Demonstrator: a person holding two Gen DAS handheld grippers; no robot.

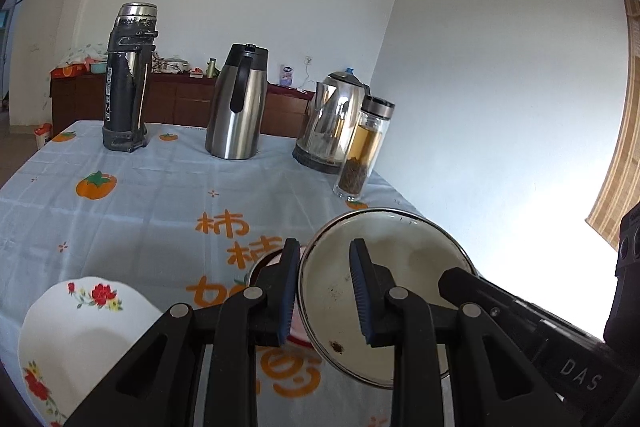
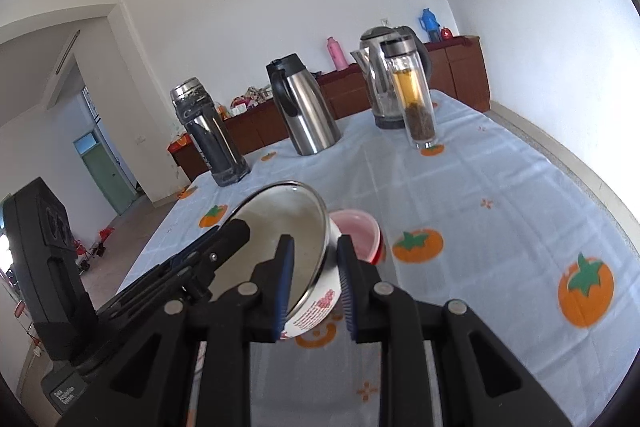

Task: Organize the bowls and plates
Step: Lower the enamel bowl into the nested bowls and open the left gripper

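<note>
Left wrist: left gripper (image 1: 326, 293) clamped on enamel bowl (image 1: 400, 267) rim; right gripper (image 2: 314, 291) clamped opposite rim, bowl tilted above tablecloth (image 2: 500, 187), pink bowl (image 2: 360, 233) behind.

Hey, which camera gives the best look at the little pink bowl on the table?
The right wrist view. There the pink bowl shows its open mouth, pale inside and red outer rim, just beyond the enamel bowl that both grippers hold. In the left wrist view only slivers of it peek out around the left gripper finger.
</note>
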